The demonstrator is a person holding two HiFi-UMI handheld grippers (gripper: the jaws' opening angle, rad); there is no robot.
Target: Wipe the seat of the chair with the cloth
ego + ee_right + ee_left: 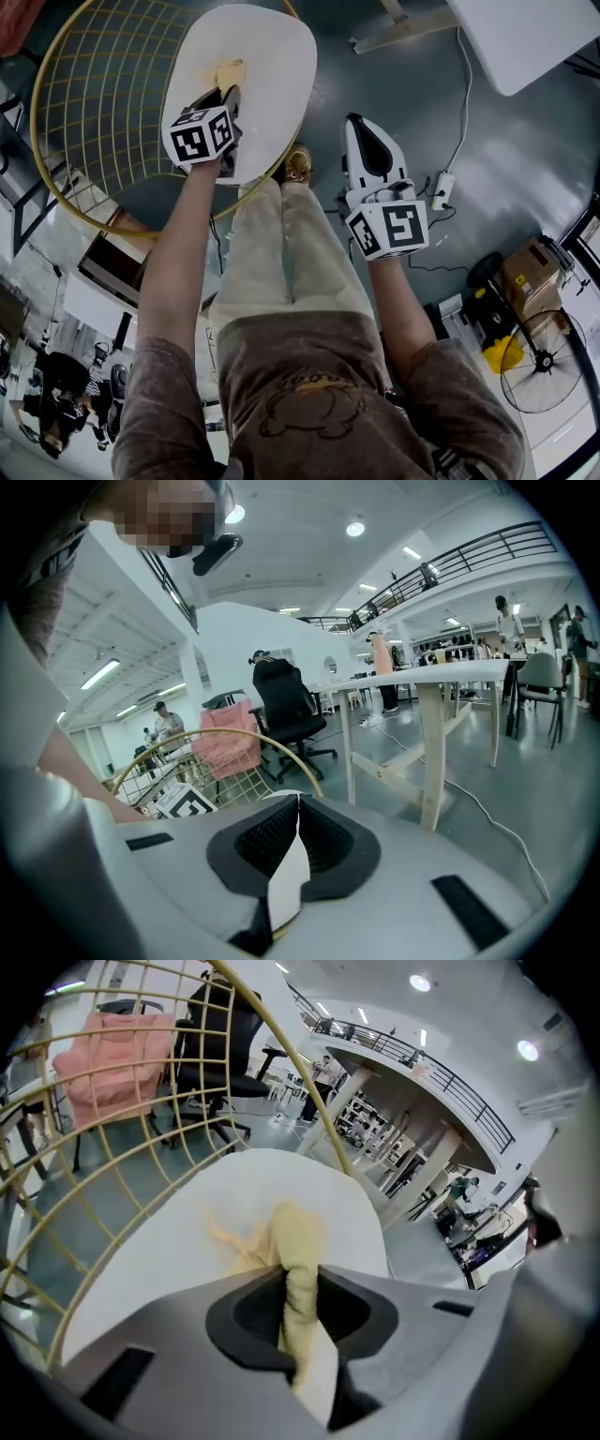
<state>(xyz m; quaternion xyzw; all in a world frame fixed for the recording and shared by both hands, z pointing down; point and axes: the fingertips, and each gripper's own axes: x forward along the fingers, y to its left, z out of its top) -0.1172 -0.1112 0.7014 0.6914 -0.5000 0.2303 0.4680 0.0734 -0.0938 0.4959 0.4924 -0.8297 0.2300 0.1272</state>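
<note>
Pinched tight between the closed jaws of the left gripper (298, 1277): yellow cloth (295, 1232), bunched about mid-seat on the white chair seat (272, 56). Gold wire back (35, 112) along the seat's left edge. Off its right edge, right gripper (297, 803), jaws together, empty.

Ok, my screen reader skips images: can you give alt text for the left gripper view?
The left gripper is shut on a pale yellow cloth, which lies bunched on the chair's white seat. A gold wire backrest curves up behind it.
</note>
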